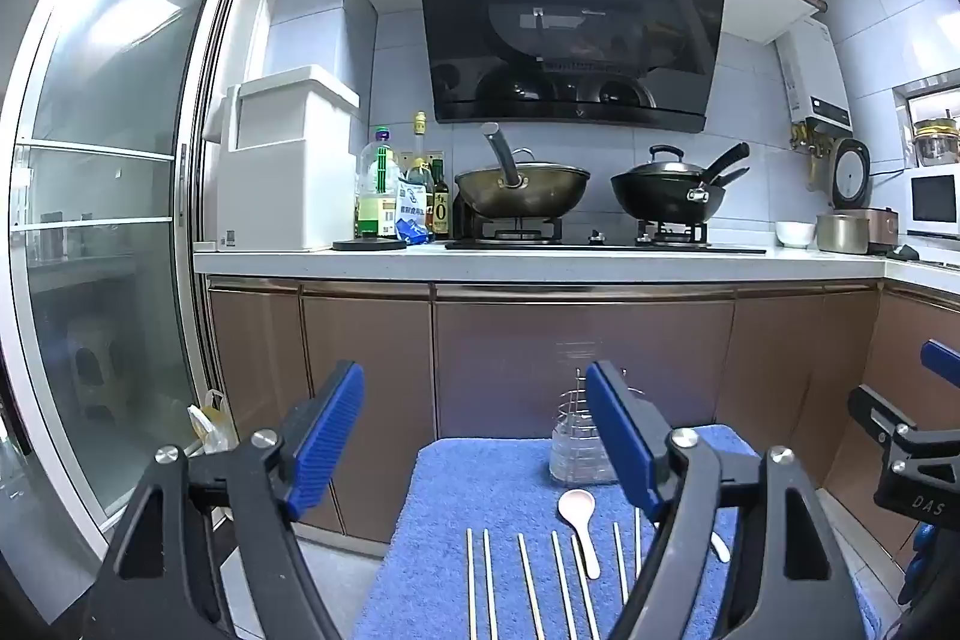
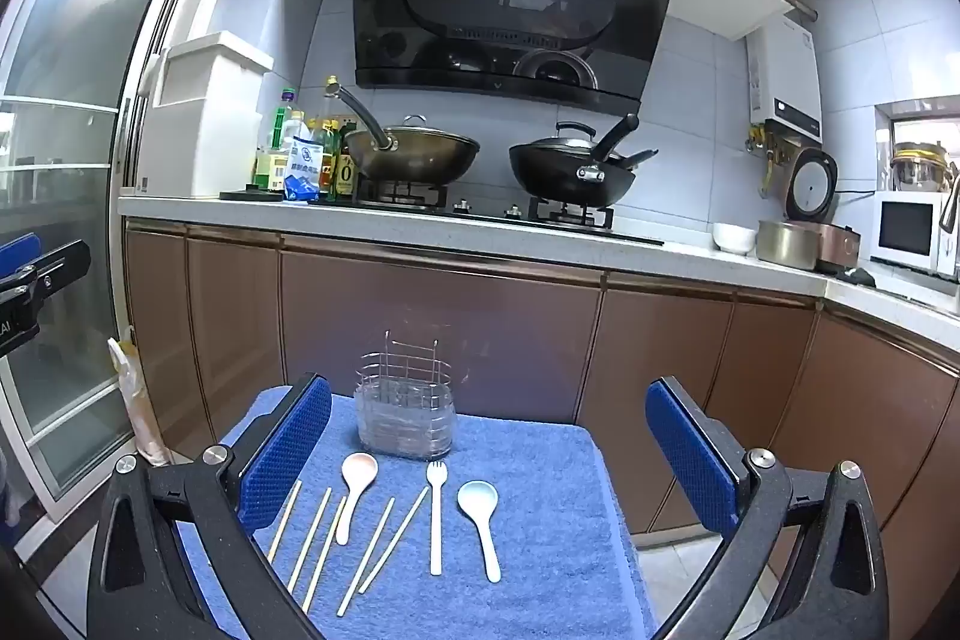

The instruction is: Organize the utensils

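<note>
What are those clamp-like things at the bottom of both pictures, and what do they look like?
They are two hand-held grippers. The left gripper and right gripper each have black, triangular-cutout arms joined by silver round bolts, ending in flat blue ribbed pads. White lettering marks the black bodies. No cables or sleeves show.

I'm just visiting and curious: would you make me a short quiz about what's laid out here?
1. True or false: the wire utensil holder already contains utensils.
2. How many spoons lie on the blue towel?
3. The white fork lies between: A) two spoons, B) two woks, C) two bottles.

Key: 1 false, it looks empty. 2 two, a pink spoon and a pale blue spoon. 3 A.
</note>
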Tool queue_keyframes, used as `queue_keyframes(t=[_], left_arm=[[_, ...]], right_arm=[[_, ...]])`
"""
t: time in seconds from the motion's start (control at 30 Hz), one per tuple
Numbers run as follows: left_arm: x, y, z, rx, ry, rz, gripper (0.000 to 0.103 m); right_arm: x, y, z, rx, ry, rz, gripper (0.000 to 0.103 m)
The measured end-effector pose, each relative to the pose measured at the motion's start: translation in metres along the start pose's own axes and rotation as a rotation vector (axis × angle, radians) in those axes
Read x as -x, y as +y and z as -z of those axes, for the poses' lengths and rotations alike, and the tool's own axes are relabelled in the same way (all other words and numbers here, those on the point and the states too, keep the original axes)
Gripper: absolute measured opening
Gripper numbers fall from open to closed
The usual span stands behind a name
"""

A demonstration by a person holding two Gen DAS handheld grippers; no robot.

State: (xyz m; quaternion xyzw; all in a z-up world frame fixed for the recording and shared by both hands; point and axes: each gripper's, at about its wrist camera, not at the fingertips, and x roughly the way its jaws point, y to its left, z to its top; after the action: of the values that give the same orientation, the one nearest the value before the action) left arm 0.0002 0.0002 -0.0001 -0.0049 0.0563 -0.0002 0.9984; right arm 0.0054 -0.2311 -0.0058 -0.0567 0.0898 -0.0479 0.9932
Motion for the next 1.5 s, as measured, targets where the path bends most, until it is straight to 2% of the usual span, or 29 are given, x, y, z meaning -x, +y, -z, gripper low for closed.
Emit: queue_keyframes(t=[0.43,0.73,1.5], left_arm=[[-0.001,0.002,0.003,0.005,0.019,-0.003,0.075],[-0.009,0.017,0.003,0.053,0.01,-0.008,0.075],[-0.023,0.012,0.015,0.056,0.078,0.004,0.075]], right_arm=[[-0.001,0.007,-0.005,0.002,0.001,-0.002,0.103],[0.0,0.002,-0.003,-0.006,-0.001,0.009,0.103],[-0.017,0.003,0.01,-0.023,0.037,-0.036,0.103]])
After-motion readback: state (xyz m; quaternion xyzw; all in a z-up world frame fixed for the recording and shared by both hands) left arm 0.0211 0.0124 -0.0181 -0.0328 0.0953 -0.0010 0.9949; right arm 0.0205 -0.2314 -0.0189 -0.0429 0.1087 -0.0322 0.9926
